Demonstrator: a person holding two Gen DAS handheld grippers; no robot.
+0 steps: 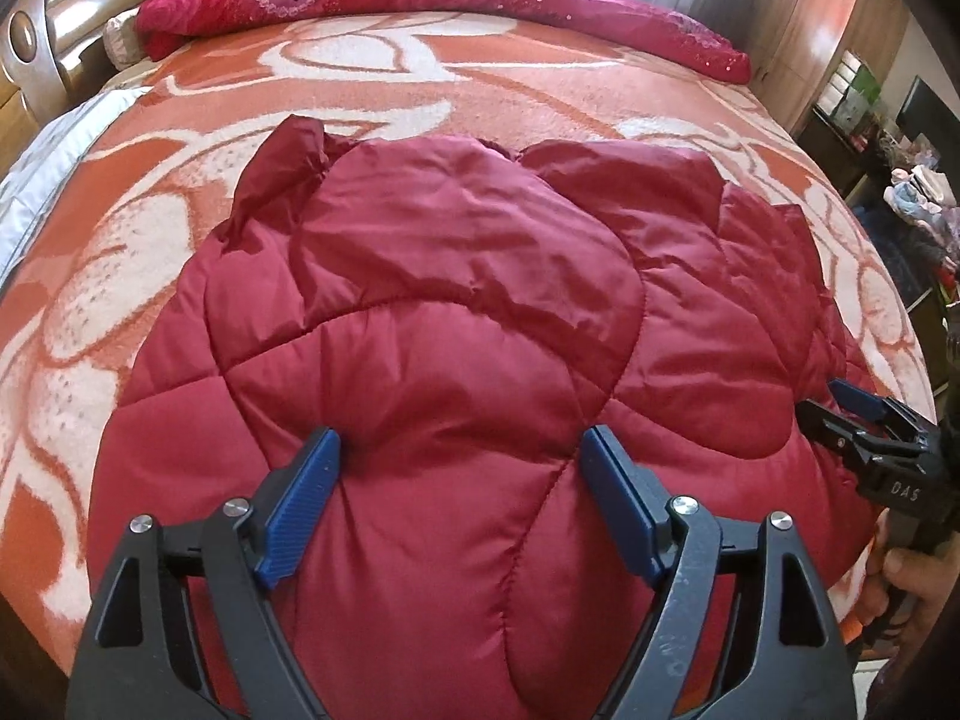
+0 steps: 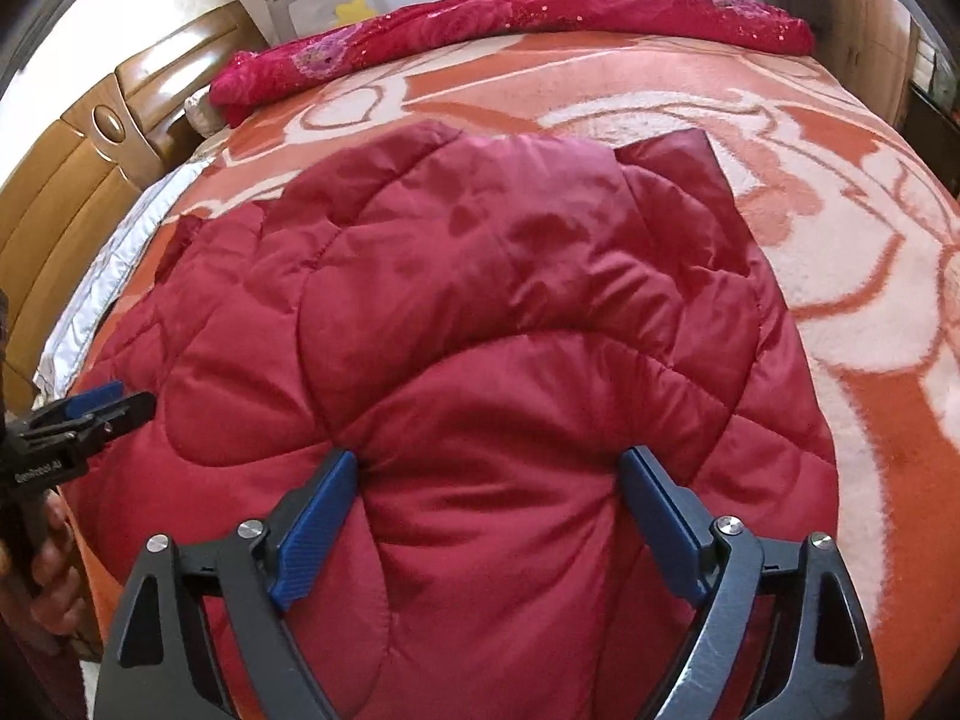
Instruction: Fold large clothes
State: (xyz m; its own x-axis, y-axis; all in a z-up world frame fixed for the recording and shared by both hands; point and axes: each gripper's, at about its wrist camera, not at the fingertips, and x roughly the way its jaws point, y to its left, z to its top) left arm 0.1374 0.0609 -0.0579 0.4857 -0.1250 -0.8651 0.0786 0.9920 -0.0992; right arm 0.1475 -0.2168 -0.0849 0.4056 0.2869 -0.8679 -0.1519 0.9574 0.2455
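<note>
Left gripper point(image 1: 461, 441): blue-padded black tongs, jaws spread wide, pad tips dimpling the padding near the jacket's near edge; nothing pinched.
Right gripper point(image 2: 489, 462): same build, jaws equally released, tips pressed into the fabric beside its twin, likely flattening a fold.
Jacket point(image 1: 456, 312): dark red quilted puffer jacket, spread across the near part of the bed with its sides seemingly turned inward, probably mid-fold.
Blanket point(image 1: 150, 228): orange-and-white floral fleece blanket, serving as the folding surface.
Quilt point(image 2: 516, 30): crimson sequinned quilt bunched at the far edge, well apart from the work.
</note>
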